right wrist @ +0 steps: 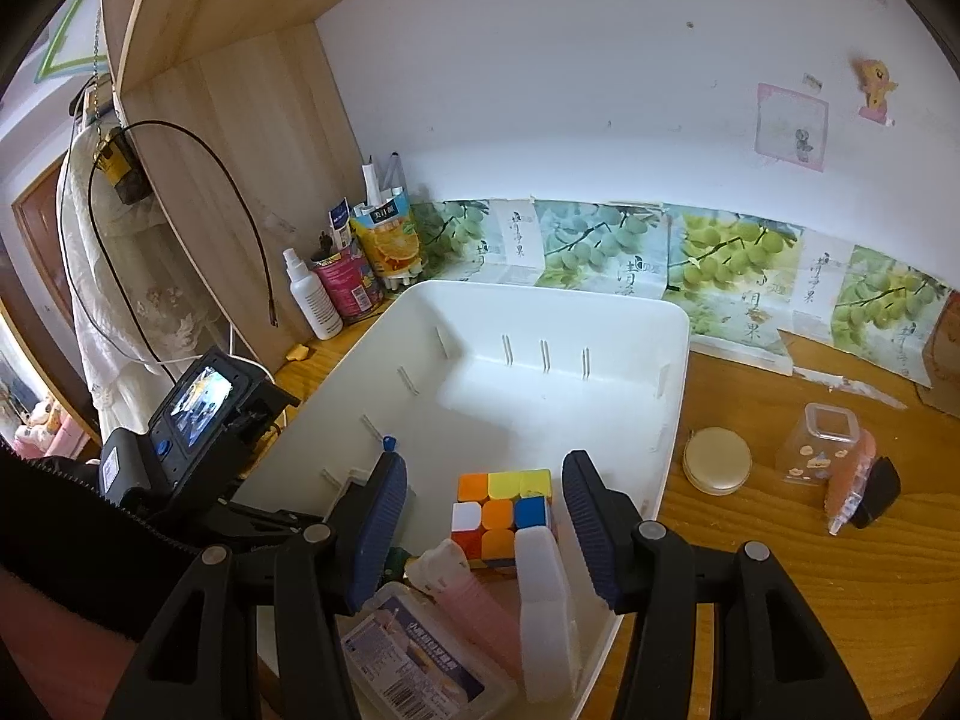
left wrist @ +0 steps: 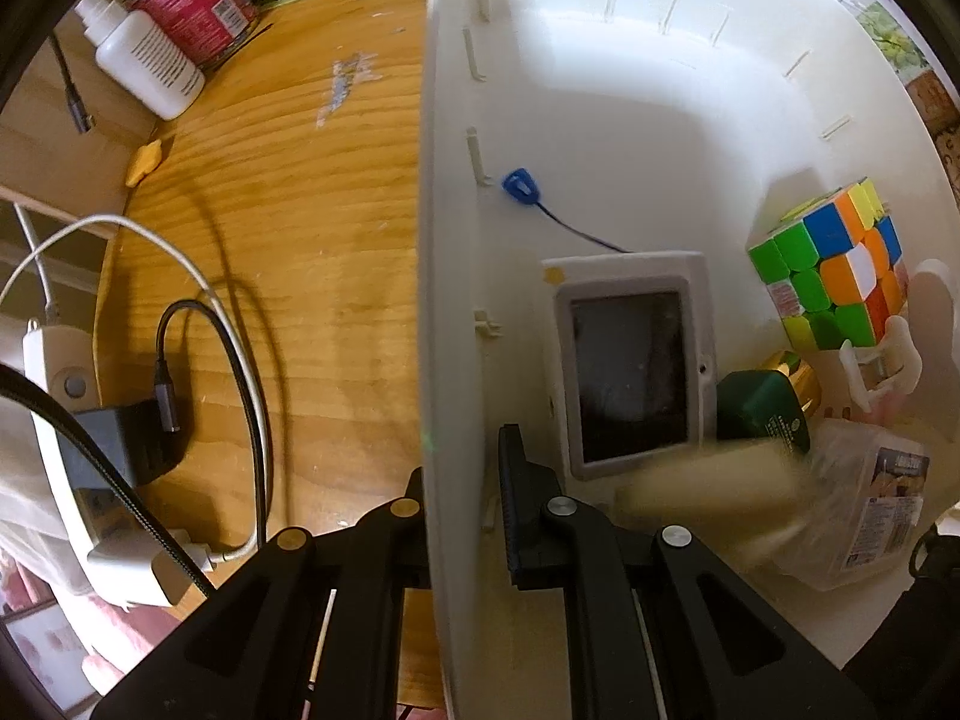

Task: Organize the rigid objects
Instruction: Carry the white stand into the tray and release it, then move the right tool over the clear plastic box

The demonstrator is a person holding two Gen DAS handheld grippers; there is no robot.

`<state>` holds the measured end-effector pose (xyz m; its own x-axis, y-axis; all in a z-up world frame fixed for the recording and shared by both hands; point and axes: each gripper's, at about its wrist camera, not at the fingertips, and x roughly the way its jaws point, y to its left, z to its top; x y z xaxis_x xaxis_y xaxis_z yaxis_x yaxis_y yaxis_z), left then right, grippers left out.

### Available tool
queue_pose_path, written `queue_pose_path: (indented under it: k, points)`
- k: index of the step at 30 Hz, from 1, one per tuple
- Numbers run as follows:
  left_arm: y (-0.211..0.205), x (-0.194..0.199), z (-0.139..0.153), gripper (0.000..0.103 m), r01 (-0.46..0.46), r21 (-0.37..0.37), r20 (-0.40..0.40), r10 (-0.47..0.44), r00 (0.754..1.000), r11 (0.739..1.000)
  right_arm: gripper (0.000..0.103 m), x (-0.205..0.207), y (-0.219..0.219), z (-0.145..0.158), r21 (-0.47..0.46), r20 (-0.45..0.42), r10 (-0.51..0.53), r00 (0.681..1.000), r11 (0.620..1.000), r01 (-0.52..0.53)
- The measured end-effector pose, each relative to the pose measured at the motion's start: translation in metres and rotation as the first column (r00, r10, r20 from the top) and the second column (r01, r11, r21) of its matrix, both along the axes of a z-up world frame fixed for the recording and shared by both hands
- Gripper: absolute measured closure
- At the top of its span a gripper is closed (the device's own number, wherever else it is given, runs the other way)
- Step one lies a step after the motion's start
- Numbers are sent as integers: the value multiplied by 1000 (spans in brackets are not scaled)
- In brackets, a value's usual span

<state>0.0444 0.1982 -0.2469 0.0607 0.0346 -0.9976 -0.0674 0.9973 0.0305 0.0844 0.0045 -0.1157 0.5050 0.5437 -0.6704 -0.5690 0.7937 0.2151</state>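
Clamping the white bin's side wall, the left gripper points down.
Right gripper jaws stand apart, empty, above the cube.

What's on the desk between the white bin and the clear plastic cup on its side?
A round gold tin, lying flat between the white bin and the clear cup, shown in the right wrist view.

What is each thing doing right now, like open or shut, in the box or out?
Left gripper: shut on the white bin's wall.
Right gripper: open, empty.
Puzzle cube: inside bin.
Small screen device: inside bin, screen dark.
Round gold tin: on desk, lid on.
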Motion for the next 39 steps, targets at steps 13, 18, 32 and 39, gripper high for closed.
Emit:
queue_pose_path:
  k: [13,18,32,39]
  points:
    - [-1,-11,-1,91,-49,53,-8,50,999,997,28,35,-47,-7,42,24,-136,990,990,135]
    - [-2,-10,-1,89,-74,72,-18,76,997,995,27,55,-77,-19,23,25,-236,971,972,235]
    - [-13,8,-9,86,-116,124,-49,123,991,985,22,89,-136,-67,-9,6,-504,864,864,504]
    - [-19,12,-8,86,-115,137,-55,124,991,984,22,93,-125,-72,-30,50,-487,872,872,489]
